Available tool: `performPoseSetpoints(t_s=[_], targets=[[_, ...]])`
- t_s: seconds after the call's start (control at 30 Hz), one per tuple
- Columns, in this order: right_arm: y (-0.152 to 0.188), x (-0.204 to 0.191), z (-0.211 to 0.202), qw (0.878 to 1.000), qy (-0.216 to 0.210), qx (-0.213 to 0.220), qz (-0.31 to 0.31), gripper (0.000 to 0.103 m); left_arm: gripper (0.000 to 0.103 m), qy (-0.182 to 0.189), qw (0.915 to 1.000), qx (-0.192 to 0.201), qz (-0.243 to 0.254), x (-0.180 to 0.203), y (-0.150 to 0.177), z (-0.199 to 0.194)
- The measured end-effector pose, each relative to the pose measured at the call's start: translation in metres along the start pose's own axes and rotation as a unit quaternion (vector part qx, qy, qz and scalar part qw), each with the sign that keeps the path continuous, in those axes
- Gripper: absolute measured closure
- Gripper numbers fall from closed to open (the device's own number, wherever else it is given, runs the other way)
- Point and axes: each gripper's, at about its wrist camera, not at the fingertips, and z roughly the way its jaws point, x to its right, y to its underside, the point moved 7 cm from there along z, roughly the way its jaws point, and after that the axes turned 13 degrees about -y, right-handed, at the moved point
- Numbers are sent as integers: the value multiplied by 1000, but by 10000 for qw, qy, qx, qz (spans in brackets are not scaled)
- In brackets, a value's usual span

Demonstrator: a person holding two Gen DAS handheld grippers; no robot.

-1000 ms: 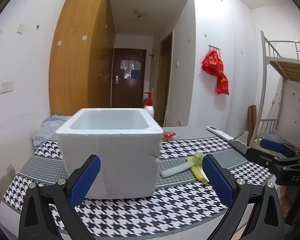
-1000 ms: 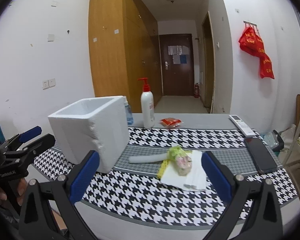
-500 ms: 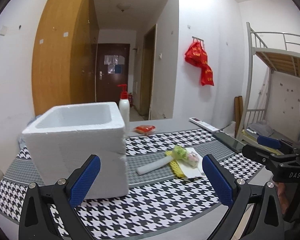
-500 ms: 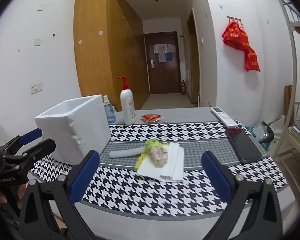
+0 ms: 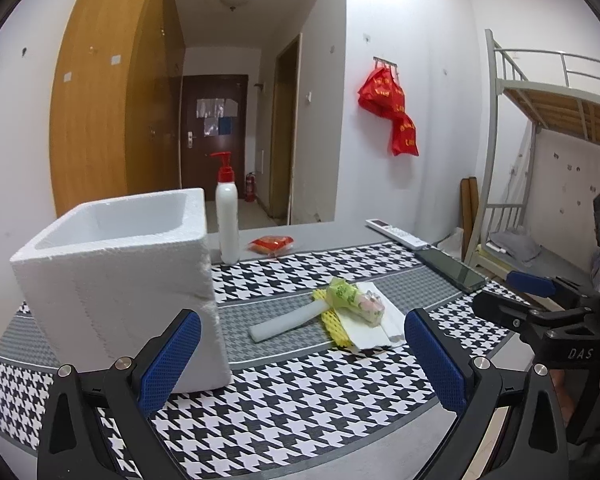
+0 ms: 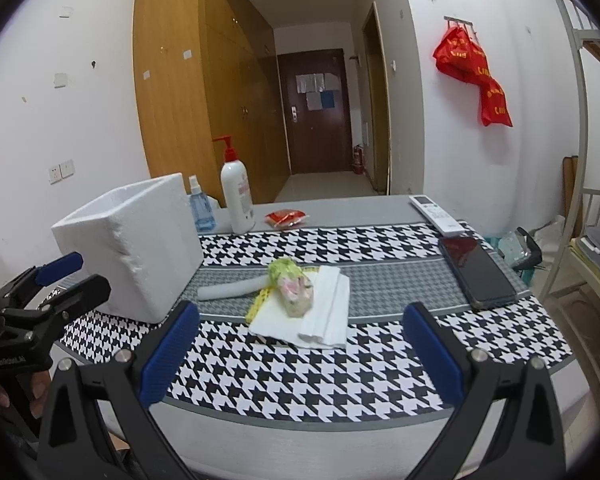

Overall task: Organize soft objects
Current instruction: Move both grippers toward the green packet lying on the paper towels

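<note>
1. A black-and-white houndstooth cloth with grey bands covers the grey desk, which stands in a white-walled room; behind it are a tall wooden wardrobe, a corridor ending in a dark brown door, red bags on a wall hook and, at the right, a metal bunk bed.
2. The left gripper is held level above the near desk edge, its blue-padded jaws wide apart and empty. The right gripper is also low at the near edge, jaws spread and holding nothing.
3. Each gripper shows in the other's view, at the outer side.
4. The open white foam box stands just beyond the left gripper's left finger.
5. Ahead of both grippers, well clear of the jaws, lie the soft things: a white foam tube, a yellow foam net, folded white tissue and a green-wrapped pink bundle resting on the tissue.
6. Further back stand a white pump bottle with a red head, a small blue spray bottle, a red packet, a white remote control and a black phone.
</note>
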Motion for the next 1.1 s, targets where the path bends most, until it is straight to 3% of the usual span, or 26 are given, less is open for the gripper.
performPoseSetpoints(t_s=[1.1], targets=[[3, 39, 60, 9969, -446, -645, 111, 0, 1, -94, 9972, -712, 204, 33, 18, 62]])
